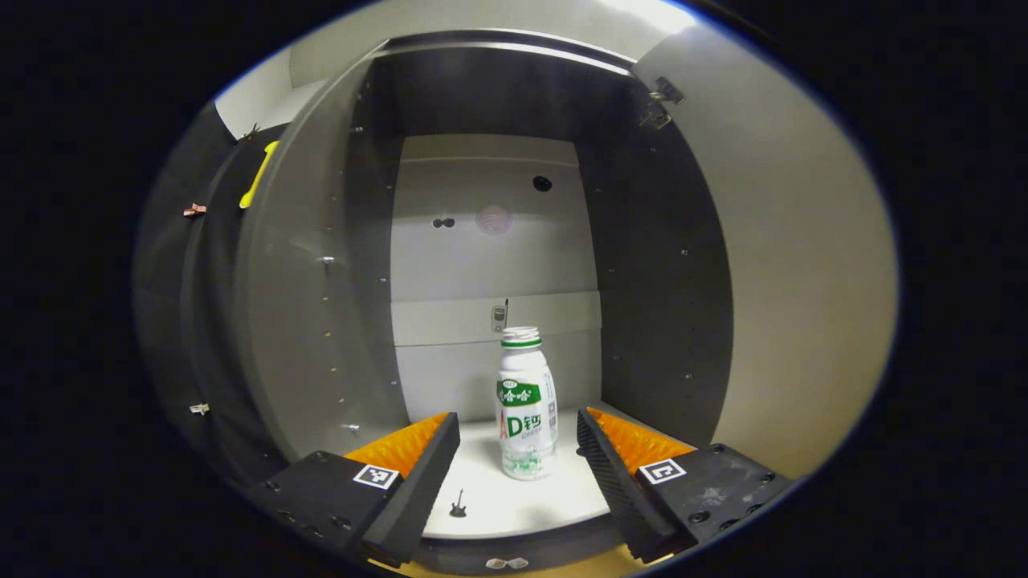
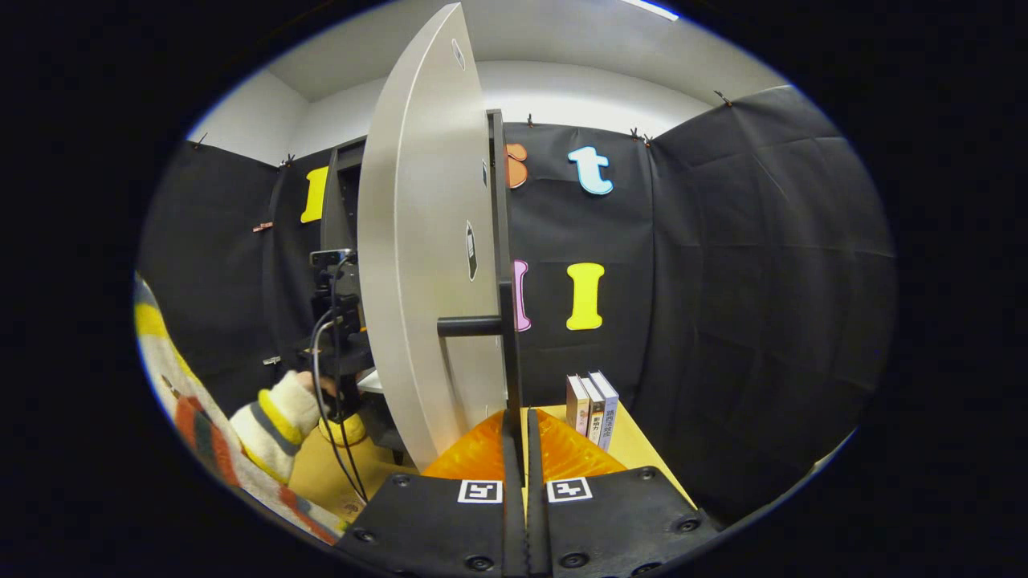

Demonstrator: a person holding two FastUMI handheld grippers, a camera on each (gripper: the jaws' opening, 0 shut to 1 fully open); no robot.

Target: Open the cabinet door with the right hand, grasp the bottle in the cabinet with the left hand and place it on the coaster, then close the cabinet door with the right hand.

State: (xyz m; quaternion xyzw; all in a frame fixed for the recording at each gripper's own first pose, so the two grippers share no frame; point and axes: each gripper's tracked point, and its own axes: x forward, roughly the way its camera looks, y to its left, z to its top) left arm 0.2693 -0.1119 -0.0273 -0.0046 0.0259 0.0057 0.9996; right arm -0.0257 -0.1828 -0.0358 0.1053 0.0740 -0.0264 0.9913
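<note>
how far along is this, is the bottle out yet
Done: the door is swung open, with the right gripper shut on its handle. In hand: the left gripper, open, flanks the bottle, which stands in the cabinet. Left: grasp, coaster, closing.

The left tongs [image 1: 518, 437] stand wide open and level, their two fingers [image 1: 418, 457] spread well apart at the front edge of the cabinet floor. The right tongs [image 2: 519, 449] are closed, fingers pressed nearly together with a thin dark edge between them, though whether both truly press on it is hard to tell. In the right gripper view the left tongs' body [image 2: 337, 321] shows farther off, held from below by a hand [image 2: 309, 385] in a striped sleeve [image 2: 273, 413].
</note>
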